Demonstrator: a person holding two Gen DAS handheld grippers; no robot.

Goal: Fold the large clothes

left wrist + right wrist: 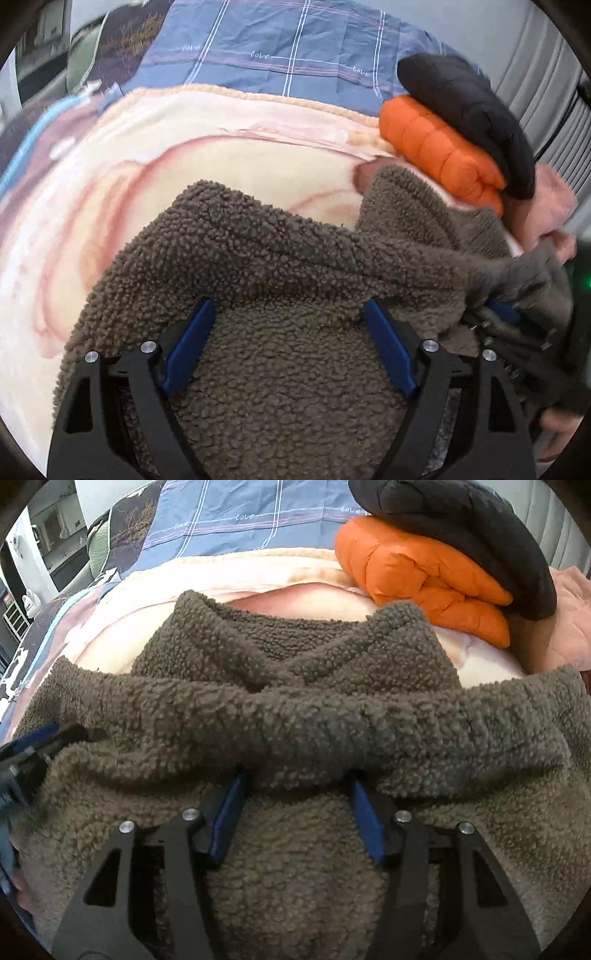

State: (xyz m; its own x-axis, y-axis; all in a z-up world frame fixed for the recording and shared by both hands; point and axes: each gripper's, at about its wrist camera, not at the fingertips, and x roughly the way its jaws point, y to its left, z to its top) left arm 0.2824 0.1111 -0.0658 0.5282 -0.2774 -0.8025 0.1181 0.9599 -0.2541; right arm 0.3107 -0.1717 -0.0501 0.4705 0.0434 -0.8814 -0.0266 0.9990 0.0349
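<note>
The brown fleece jacket [295,716] lies on the bed, on top of a cream and pink blanket [122,177]. Its surface is curly, like sheep wool. In the right wrist view the collar [295,627] is at the far side of the jacket and two thick folds of the fleece cross each other over the body of the garment, one fold going to the left edge and one to the right edge.

The right tool [295,790] is low over the jacket, with its blue fingers [227,812] spread apart; their tips go under the crossing fold, so I cannot tell if they touch the cloth there. The left tool [286,314] is also over the jacket, its blue fingers [188,350] wide apart with nothing between them except the fleece below. In the left wrist view the right tool shows at the right edge, half covered by the fleece and blurred.

Beyond the jacket, at its far right corner, an orange puffer jacket [424,576] is folded, and a black puffer jacket [461,528] lies on top of it. A pink garment [569,616] is just right of these two. Behind the blanket, farther from the jacket, there is a blue checked sheet [280,48] with the word "love" on it
</note>
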